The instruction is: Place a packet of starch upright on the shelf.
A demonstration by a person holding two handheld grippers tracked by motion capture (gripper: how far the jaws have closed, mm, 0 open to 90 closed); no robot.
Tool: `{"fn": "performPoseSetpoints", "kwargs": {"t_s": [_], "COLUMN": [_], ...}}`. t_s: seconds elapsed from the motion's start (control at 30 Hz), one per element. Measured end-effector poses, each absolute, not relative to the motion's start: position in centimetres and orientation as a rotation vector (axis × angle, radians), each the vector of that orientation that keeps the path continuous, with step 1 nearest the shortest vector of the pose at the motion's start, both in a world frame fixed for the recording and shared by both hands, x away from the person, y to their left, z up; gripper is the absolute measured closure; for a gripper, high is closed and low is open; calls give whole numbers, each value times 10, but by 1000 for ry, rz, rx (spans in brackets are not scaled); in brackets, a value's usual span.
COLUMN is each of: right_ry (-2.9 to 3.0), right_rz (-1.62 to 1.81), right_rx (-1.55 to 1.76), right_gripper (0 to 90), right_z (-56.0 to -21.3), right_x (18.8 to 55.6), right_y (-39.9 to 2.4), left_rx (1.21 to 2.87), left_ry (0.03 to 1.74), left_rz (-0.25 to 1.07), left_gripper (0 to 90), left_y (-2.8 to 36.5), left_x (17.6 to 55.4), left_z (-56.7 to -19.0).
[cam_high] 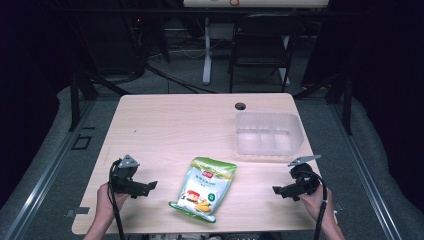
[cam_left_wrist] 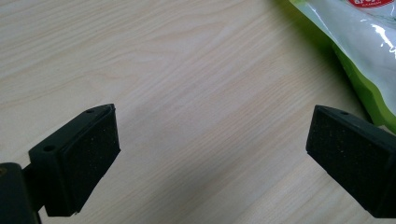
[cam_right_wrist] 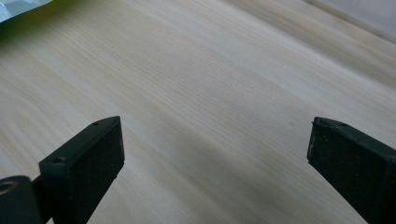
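A green and white snack bag [cam_high: 204, 187] lies flat near the table's front edge, between the two hands. My left gripper [cam_high: 149, 187] rests to the bag's left, pointing toward it, open with bare wood between its jaws. In the left gripper view the bag's edge [cam_left_wrist: 359, 42] fills the top right corner, beyond the open left gripper [cam_left_wrist: 212, 154]. My right gripper [cam_high: 278, 191] sits to the bag's right, open and holding nothing. The right gripper view has the right gripper [cam_right_wrist: 217, 158] open over bare wood and a sliver of the bag [cam_right_wrist: 18, 7] at top left.
A clear plastic compartment tray [cam_high: 268, 132] stands at the table's right, behind the right gripper. A small dark hole [cam_high: 240, 106] sits near the wooden table's [cam_high: 170, 125] far edge. A chair [cam_high: 262, 42] and a table leg stand on the floor beyond.
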State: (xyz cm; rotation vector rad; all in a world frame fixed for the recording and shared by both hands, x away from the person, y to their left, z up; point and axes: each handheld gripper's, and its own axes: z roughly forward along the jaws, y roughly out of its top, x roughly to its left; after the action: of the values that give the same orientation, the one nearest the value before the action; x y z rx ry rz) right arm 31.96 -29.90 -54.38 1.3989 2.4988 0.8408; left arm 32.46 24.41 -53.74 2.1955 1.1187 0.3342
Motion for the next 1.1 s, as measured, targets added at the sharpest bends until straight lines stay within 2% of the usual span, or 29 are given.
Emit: {"fn": "performPoseSetpoints", "kwargs": {"t_s": [0.6,1.1], "right_ry": [2532,2621], "right_rz": [903,899], "right_rx": [1353,1223], "right_gripper": [32,13], "right_z": [-546,-541], "right_x": [319,317], "right_y": [-295,-267], "left_rx": [2198,2207], "left_ry": [1150,1137], "left_rz": [332,330], "left_gripper": [24,22], "left_y": [243,243], "left_x": [329,326], "left_z": [-542,-543]}}
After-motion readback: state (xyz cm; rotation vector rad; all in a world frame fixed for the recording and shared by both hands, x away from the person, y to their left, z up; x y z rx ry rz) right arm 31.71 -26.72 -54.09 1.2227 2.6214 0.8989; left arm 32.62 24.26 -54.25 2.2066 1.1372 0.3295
